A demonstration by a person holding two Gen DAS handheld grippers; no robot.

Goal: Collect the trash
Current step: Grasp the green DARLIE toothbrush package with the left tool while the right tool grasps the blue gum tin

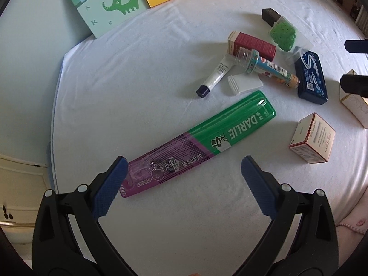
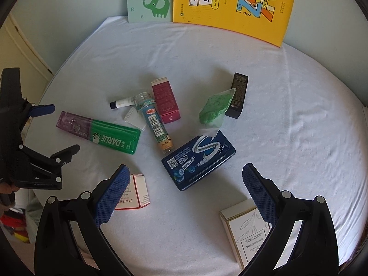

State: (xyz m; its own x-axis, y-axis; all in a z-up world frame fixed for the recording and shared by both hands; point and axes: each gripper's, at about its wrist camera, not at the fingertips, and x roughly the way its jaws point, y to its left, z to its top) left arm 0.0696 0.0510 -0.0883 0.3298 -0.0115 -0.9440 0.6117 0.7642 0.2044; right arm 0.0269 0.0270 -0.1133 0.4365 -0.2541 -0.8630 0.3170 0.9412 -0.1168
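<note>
Trash lies scattered on a white cloth (image 1: pixel 138 87). A green and purple Darlie toothbrush pack (image 1: pixel 197 145) lies just ahead of my open, empty left gripper (image 1: pixel 184 163), its purple end by the left finger; it also shows in the right wrist view (image 2: pixel 101 135). My right gripper (image 2: pixel 184 172) is open and empty above a blue gum box (image 2: pixel 199 158). Nearby lie a clear tube bottle (image 2: pixel 155 124), a maroon box (image 2: pixel 165 101), a small white tube (image 2: pixel 123 103), a green bag (image 2: pixel 212 110) and a black box (image 2: pixel 238 96).
A white and red Shiseido box (image 2: pixel 139 193) sits by the right gripper's left finger and a white leaf-print box (image 2: pixel 246 230) by its right finger. Two books, a yellow one (image 2: pixel 232 4) and an elephant one (image 2: pixel 149 0), lean at the back. The left gripper (image 2: pixel 46 119) shows at left.
</note>
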